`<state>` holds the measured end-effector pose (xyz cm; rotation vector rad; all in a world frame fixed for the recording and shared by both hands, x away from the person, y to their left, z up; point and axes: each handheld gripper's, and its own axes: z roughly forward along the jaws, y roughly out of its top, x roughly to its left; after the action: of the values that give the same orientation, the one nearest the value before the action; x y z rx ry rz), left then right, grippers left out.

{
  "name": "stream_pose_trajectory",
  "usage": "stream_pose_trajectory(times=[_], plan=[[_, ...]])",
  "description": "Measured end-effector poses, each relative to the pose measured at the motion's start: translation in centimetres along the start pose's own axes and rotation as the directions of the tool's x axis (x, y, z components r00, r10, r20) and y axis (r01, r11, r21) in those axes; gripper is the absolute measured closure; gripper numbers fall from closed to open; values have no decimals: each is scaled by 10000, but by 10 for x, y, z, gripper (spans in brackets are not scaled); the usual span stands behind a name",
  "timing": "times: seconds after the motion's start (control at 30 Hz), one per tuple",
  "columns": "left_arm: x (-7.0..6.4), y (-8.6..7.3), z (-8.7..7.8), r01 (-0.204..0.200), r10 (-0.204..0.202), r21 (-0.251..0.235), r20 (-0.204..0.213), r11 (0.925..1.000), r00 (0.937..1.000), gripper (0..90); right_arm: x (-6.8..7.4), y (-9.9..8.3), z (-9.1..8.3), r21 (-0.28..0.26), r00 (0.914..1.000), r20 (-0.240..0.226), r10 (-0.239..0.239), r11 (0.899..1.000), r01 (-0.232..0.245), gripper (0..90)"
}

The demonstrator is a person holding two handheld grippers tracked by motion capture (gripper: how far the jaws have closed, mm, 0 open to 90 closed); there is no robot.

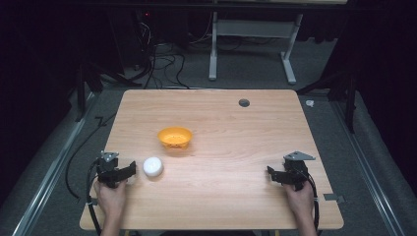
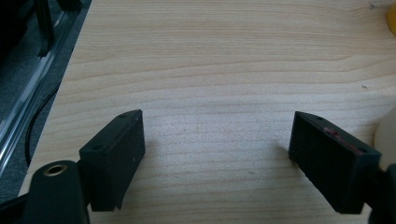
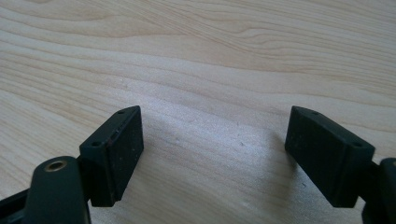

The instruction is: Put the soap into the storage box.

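Note:
An orange bowl (image 1: 175, 137) sits upright near the middle of the wooden table (image 1: 236, 123). A white round object (image 1: 153, 167) lies in front of it and to its left. My left gripper (image 1: 129, 169) rests on the table just left of that white object, jaws wide open and empty; in the left gripper view the left gripper (image 2: 217, 137) spans bare wood, with the white object (image 2: 386, 135) at the right edge beside one jaw. My right gripper (image 1: 270, 173) sits near the table's front right, open and empty; in the right gripper view the right gripper (image 3: 215, 135) frames only wood grain.
A grey round cable port (image 1: 244, 103) is set in the table's far right part. Black cables (image 1: 162, 64) and a white desk frame (image 1: 251, 34) stand on the floor beyond the table. A metal rail (image 1: 49, 177) runs along the left side.

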<state>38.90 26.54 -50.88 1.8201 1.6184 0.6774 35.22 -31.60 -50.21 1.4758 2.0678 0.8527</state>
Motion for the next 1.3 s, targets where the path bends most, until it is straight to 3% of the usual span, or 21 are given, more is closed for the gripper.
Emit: stream_pose_trajectory(times=[1.3], plan=[[0,-1,-1,86,-86,-38,157,10000,9998,166,0,0,0,-10,10000,-43,3,10000,-3,204]])
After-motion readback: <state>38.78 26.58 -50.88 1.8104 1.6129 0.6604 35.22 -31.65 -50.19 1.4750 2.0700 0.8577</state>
